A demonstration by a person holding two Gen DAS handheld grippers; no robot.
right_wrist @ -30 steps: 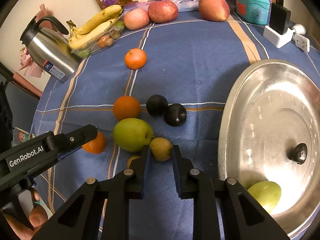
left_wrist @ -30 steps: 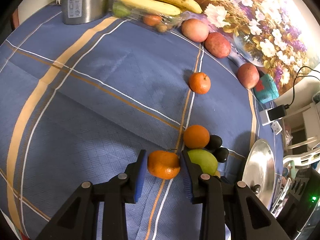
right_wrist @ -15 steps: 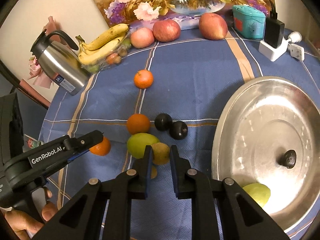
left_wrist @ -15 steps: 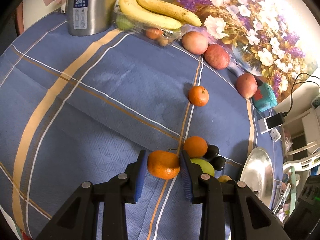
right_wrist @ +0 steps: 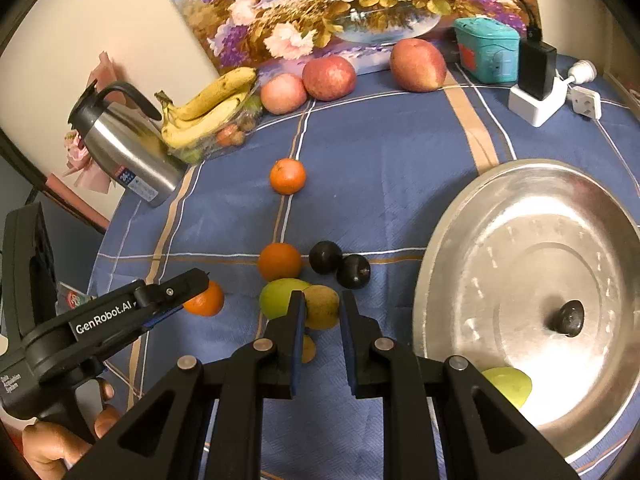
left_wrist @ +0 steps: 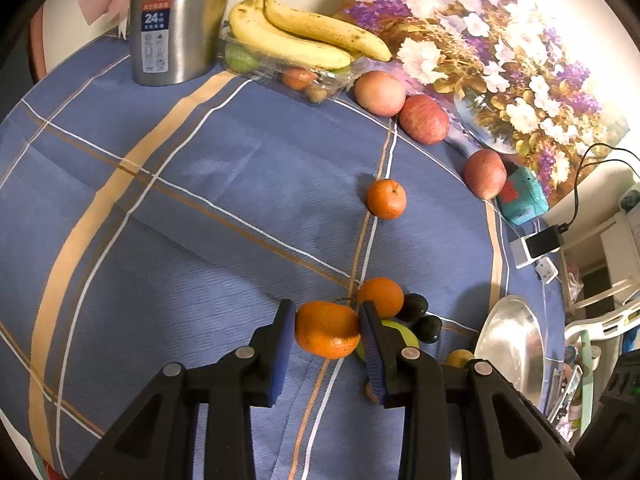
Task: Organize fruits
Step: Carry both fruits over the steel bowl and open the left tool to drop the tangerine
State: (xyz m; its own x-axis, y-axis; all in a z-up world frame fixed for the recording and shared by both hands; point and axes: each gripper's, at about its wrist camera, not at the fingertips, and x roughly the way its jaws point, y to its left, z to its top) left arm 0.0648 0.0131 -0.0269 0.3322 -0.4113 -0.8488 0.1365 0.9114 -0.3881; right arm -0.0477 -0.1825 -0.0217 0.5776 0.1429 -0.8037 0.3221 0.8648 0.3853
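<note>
While your left gripper (left_wrist: 326, 332) is clamped on the round orange tangerine (left_wrist: 327, 329), your right gripper's (right_wrist: 321, 316) jaws pinch the brown-yellow oval kiwi (right_wrist: 321, 306), with the silver metal tray (right_wrist: 532, 280) lying at 2 o'clock.

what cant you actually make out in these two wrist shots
- Small yellowish fruit, right wrist view: mostly hidden behind the right gripper's left finger, so its kind is unclear.
- Green fruit, left wrist view: largely covered by the left gripper's right finger.
- Fruits in the clear tray under the bananas: too covered to count.
- Kiwi: the left pad touches it, a gap shows on the right; a firm hold cannot be confirmed.
</note>
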